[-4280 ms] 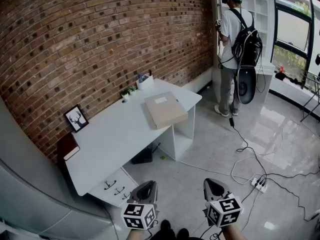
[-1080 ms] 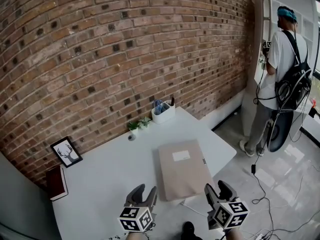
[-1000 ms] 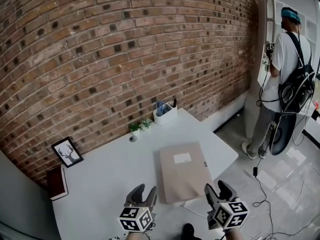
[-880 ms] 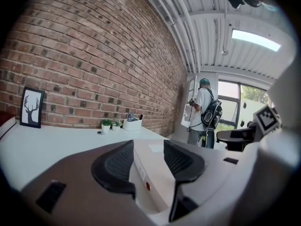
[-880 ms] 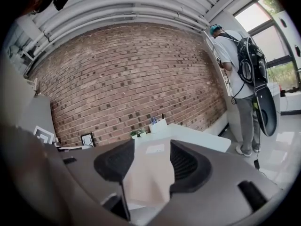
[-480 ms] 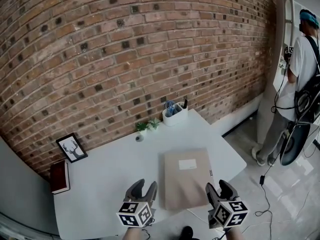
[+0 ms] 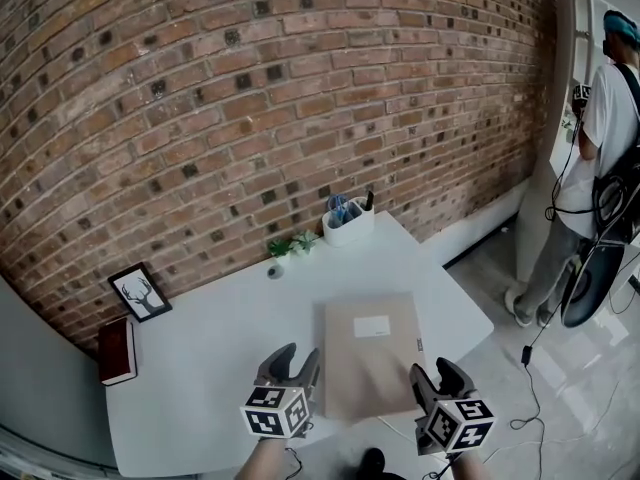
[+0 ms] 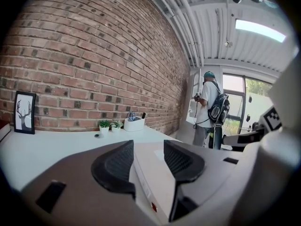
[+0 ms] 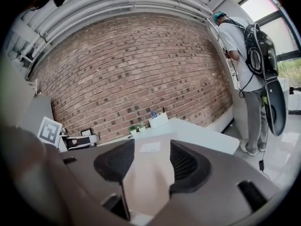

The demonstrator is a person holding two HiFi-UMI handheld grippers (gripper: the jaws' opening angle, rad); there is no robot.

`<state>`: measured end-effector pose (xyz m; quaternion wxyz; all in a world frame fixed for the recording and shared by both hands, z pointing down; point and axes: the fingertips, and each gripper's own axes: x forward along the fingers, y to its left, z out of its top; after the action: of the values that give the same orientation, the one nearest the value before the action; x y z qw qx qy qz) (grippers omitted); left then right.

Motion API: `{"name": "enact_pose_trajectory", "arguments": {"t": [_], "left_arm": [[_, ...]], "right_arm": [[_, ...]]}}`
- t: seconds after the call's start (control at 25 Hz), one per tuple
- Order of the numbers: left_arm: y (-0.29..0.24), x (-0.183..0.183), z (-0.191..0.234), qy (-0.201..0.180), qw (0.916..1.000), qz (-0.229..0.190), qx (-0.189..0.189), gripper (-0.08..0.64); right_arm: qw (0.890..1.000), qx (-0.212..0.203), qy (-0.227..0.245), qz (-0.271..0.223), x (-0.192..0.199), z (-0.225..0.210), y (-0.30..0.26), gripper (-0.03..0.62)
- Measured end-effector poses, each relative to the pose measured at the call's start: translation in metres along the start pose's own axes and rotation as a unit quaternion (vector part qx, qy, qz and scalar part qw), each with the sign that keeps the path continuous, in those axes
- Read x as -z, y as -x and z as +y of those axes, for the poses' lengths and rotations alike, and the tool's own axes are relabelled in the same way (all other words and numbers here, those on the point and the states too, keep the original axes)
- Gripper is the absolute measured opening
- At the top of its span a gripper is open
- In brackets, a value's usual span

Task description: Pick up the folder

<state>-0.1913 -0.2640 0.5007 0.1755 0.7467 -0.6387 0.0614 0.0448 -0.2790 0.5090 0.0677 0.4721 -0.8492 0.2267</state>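
Flat beige cardboard folder on white desk; left gripper and right gripper near its near corners (both jaws apart, clamping nothing).

This looks like an office or studio room dressed as a home workspace. A bare brick wall fills twelve o'clock in the head view, and a white table stands against it with desk things: a framed deer picture at nine, small potted plants, a white pen holder, a red book and a tan folder. At three o'clock a person with a backpack stands on glossy floor tiles. The left gripper view shows exposed ceiling pipes and tall windows.
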Motion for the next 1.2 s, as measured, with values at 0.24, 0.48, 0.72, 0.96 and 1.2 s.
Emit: {"name": "enact_pose_trajectory", "arguments": {"t": [0.24,0.48,0.72,0.96,1.2], "left_arm": [[-0.038,0.019,-0.004,0.001,0.9991,0.041,0.008,0.179],[-0.071,0.06,-0.001,0.059,0.9928,0.104,0.015,0.225],[-0.088,0.089,-0.003,0.089,0.986,0.139,0.025,0.251],[-0.092,0.108,-0.016,0.105,0.9781,0.172,0.052,0.282],[-0.092,0.112,-0.018,0.101,0.976,0.186,0.052,0.284]], "right_arm": [[1.0,-0.002,-0.02,0.01,0.001,-0.005,0.005,0.229],[1.0,0.012,-0.017,0.009,0.003,-0.018,0.008,0.229],[1.0,0.019,-0.022,0.01,0.006,-0.026,0.009,0.229],[0.999,0.033,-0.02,0.013,0.009,-0.035,0.011,0.229],[0.998,0.027,-0.056,0.02,0.018,-0.037,0.011,0.229]]}}
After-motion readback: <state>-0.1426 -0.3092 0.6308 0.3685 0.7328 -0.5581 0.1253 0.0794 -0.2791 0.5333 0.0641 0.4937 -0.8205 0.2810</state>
